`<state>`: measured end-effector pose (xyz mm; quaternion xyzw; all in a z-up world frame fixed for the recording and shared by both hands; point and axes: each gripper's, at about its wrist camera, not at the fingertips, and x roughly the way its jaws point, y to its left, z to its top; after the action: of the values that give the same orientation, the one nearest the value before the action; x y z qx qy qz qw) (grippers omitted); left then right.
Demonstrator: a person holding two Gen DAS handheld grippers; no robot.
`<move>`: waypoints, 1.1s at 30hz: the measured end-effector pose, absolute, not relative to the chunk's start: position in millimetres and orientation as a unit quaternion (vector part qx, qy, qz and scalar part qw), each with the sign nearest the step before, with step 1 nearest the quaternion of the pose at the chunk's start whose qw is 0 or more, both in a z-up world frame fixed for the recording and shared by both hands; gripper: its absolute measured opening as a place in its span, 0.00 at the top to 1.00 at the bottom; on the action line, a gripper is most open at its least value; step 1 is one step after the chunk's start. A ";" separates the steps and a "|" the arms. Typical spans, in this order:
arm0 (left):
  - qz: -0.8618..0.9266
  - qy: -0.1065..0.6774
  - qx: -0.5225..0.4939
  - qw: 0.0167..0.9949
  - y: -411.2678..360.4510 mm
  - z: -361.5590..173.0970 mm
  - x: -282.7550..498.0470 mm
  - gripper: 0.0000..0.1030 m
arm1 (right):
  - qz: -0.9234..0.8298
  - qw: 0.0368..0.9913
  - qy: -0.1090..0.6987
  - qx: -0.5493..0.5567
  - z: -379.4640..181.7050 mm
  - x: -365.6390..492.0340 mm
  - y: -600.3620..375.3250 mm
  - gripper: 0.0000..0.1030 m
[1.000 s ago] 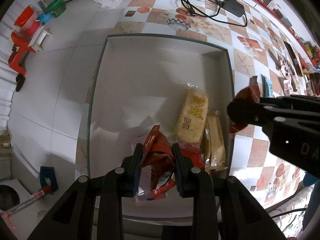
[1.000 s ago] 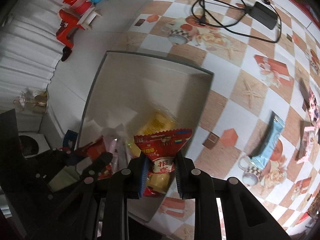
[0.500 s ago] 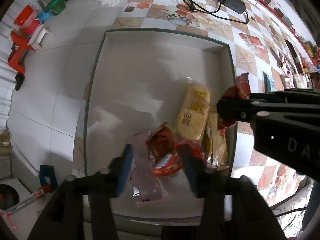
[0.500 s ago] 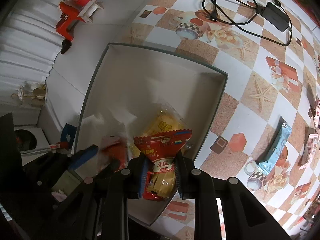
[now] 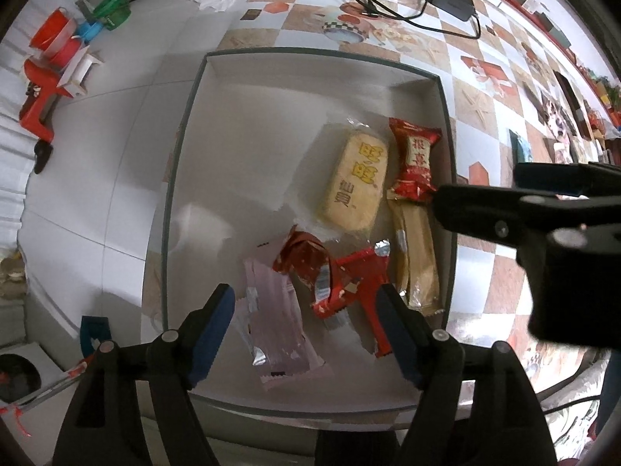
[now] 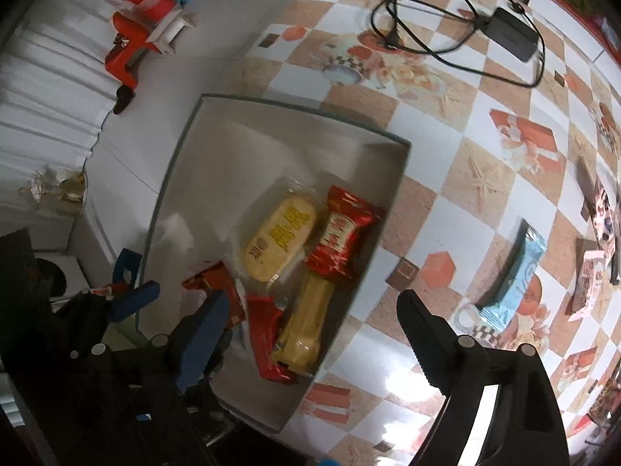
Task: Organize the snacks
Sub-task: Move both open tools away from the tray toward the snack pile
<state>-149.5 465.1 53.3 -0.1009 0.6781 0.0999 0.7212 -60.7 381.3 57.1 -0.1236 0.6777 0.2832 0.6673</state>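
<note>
Checkered tablecloth with starfish and cup prints. Pale tiled floor to the left, strewn with red plastic toys. Black cable across the cloth.

In the left wrist view, near the frame's centre right, the pale yellow rice cracker pack carries large yellow characters 旺旺 and, below them, darker characters 仙贝. Just right of it, the red candy wrapper shows a cream panel with two red characters; the first reads 报, the second is too blurred to read. Other wrappers show no legible print.
</note>
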 end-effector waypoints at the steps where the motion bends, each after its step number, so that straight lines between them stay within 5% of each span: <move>1: 0.098 0.679 -0.099 0.721 462.9 54.3 -149.9 0.24 | 0.279 0.668 0.679 -0.124 55.8 -58.7 378.6 0.14; 33: -0.047 0.716 0.001 0.696 274.5 37.1 -84.3 0.23 | 0.035 0.605 0.795 0.025 -27.1 -126.1 62.0 0.14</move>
<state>-84.3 274.5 37.1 0.0008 0.7164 -0.0474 0.6961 -126.1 62.0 -27.1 0.0252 0.7954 0.0348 0.6045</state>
